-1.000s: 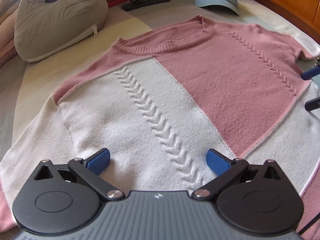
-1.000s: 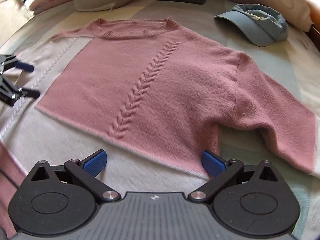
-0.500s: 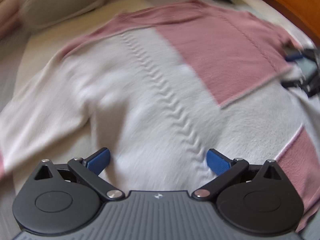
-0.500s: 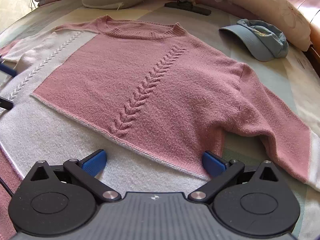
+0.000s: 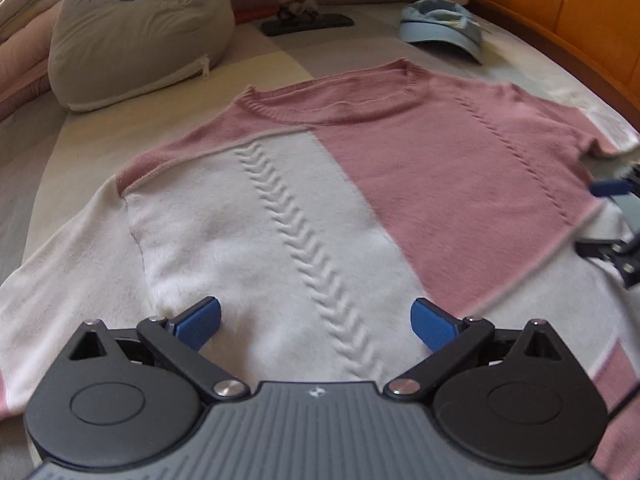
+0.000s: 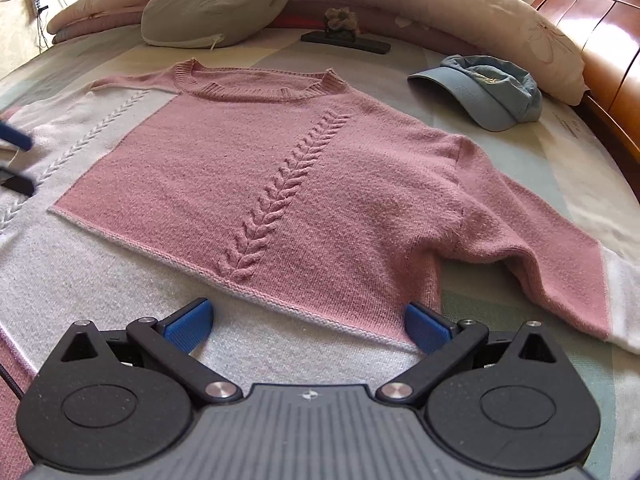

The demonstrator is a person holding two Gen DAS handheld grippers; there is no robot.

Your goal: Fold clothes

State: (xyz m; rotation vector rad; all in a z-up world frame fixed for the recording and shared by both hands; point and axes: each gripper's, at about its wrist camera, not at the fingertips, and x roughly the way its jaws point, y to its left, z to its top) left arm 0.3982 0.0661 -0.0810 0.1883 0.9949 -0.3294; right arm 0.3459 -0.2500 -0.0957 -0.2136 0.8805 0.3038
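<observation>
A pink and white knitted sweater (image 5: 304, 208) (image 6: 280, 184) lies flat on the bed, neckline away from me, both sleeves spread out to the sides. My left gripper (image 5: 316, 322) hovers open over the white lower part, nothing between its blue pads. My right gripper (image 6: 308, 326) stands open over the hem below the pink panel, also empty. Each gripper shows at the edge of the other's view: the right gripper (image 5: 612, 220) at the far right, the left gripper (image 6: 16, 160) at the far left.
A grey cushion (image 5: 140, 28) (image 6: 216, 0) lies beyond the sweater at the back left. A blue cap (image 6: 488, 92) (image 5: 444, 24) rests at the back right, and a dark flat object (image 6: 346, 42) with a small brown thing on it sits behind the neckline. A wooden bed frame (image 6: 608, 40) rises on the right.
The left wrist view has swung back and steadied on the sweater's white half. The right gripper has pulled back a little, so more of the right sleeve shows. Both stay open.
</observation>
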